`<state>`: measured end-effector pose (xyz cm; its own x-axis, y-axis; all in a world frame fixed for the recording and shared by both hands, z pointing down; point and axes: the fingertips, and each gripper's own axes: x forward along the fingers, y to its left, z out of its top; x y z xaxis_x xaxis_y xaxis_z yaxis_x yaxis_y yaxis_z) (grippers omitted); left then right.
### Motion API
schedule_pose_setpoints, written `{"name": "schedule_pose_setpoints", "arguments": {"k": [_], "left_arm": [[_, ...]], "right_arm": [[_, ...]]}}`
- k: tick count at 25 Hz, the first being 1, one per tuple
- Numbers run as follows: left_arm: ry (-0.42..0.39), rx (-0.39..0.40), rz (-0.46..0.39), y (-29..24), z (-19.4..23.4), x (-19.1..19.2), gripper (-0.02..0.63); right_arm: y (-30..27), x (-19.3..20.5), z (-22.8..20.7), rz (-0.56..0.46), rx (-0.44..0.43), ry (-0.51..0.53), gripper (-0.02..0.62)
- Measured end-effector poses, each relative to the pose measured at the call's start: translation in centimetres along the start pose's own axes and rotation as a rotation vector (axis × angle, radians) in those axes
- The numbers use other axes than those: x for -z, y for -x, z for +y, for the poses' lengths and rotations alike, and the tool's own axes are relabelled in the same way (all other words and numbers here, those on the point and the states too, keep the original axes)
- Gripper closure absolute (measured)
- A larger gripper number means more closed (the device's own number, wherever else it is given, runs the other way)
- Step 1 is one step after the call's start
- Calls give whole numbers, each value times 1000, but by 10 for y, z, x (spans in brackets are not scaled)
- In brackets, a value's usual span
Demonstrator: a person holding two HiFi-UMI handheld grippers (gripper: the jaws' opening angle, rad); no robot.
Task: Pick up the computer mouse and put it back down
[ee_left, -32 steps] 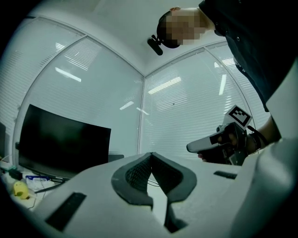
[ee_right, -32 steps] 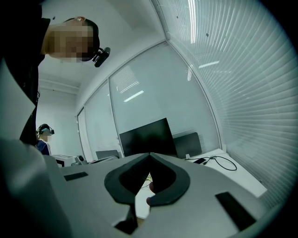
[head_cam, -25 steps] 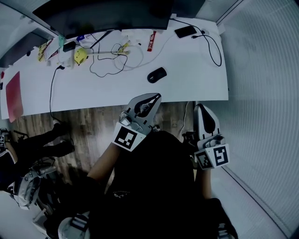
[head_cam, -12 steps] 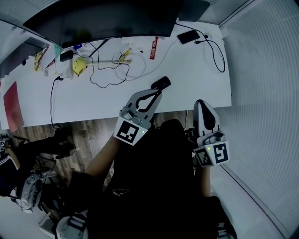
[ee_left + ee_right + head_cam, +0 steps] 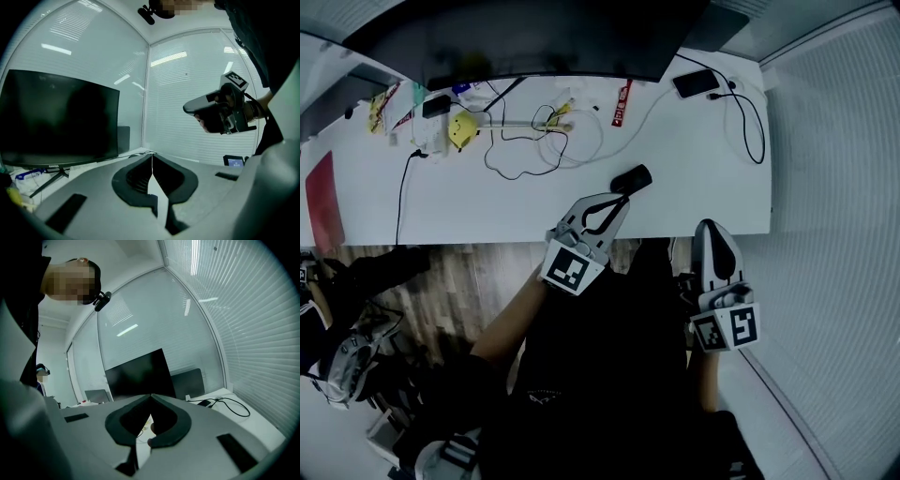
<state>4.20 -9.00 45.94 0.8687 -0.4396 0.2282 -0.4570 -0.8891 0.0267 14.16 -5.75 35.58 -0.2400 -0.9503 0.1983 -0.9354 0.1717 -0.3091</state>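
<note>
The small black computer mouse (image 5: 631, 178) lies on the white bench (image 5: 487, 208). The left gripper (image 5: 620, 201) is clenched empty just near of it. The right gripper (image 5: 710, 228), nearer, is clenched empty too.

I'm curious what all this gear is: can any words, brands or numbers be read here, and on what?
Nothing reads clearly.
Monitor: logo on its lower edge, too blurred.
Red packet: print too small.
Marker cubes: black-and-white squares, no letters.
</note>
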Motion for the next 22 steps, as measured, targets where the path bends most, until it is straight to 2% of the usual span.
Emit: {"name": "schedule_pose_setpoints", "arguments": {"k": [8,10,16,22], "left_arm": [[51,-52,143,-35,5,45,587],[61,-39,176,-46,0,58,509],[25,-13,311,-77,-11,106,443],[29,11,440,-96,-13,153,379]], "right_arm": [[-15,17,-27,84,-67,16,595],[-18,16,-31,102,-95,30,597],[-31,10,-46,110,-156,-2,595],[-27,19,-71,157,-144,-16,595]]}}
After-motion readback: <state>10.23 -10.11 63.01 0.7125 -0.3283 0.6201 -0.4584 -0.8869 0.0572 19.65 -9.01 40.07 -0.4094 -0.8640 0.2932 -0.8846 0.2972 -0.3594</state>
